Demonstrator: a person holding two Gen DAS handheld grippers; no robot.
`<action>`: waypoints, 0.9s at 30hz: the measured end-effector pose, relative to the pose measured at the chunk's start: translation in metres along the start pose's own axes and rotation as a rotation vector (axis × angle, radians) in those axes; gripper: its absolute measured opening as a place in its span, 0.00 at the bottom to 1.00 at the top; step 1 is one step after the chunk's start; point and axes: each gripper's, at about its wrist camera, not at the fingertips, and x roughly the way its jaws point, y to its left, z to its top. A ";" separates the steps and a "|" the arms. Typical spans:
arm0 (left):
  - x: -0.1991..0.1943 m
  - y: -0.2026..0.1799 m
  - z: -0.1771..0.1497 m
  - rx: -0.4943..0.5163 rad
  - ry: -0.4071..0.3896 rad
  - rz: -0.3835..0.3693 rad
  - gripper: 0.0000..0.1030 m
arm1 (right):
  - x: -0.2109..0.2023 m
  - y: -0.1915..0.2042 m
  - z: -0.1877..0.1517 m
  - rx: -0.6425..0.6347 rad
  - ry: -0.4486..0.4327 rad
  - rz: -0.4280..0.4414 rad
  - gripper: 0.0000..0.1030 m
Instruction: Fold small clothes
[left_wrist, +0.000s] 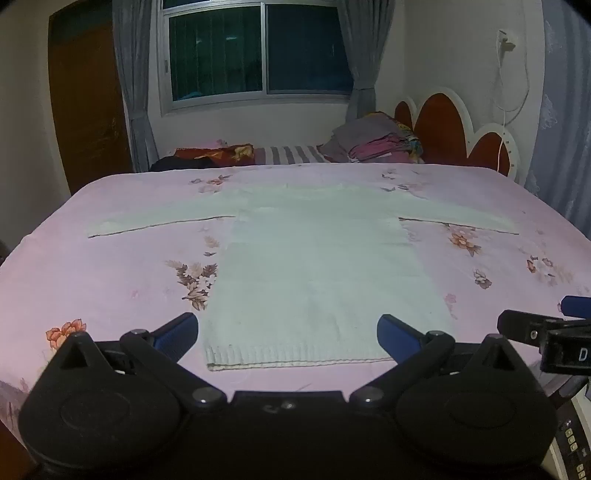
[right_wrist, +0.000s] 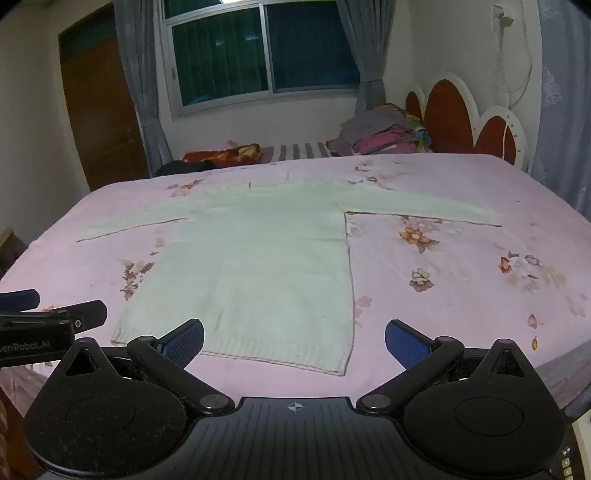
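A small white knit sweater (left_wrist: 317, 266) lies flat on the pink floral bed cover, hem toward me and both sleeves spread out sideways. It also shows in the right wrist view (right_wrist: 251, 258). My left gripper (left_wrist: 288, 332) is open and empty, its blue pads just above the hem near the front edge. My right gripper (right_wrist: 295, 341) is open and empty over the hem's right corner. The right gripper's side shows at the right edge of the left wrist view (left_wrist: 546, 332), and the left gripper shows at the left edge of the right wrist view (right_wrist: 48, 321).
The pink floral bed cover (left_wrist: 110, 266) fills the foreground. A pile of folded clothes (left_wrist: 376, 142) and a red patterned bundle (left_wrist: 214, 153) lie at the far end by the headboard (left_wrist: 443, 129). A window with grey curtains and a wooden door stand behind.
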 end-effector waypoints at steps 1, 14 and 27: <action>0.000 0.000 0.000 -0.005 0.005 0.003 1.00 | 0.000 0.000 0.000 0.000 -0.006 -0.001 1.00; 0.004 0.003 -0.003 -0.006 0.009 0.004 1.00 | 0.002 0.020 0.004 -0.006 -0.005 -0.010 1.00; 0.003 0.005 0.001 -0.004 0.003 0.007 1.00 | 0.004 0.008 0.005 -0.003 -0.018 0.009 1.00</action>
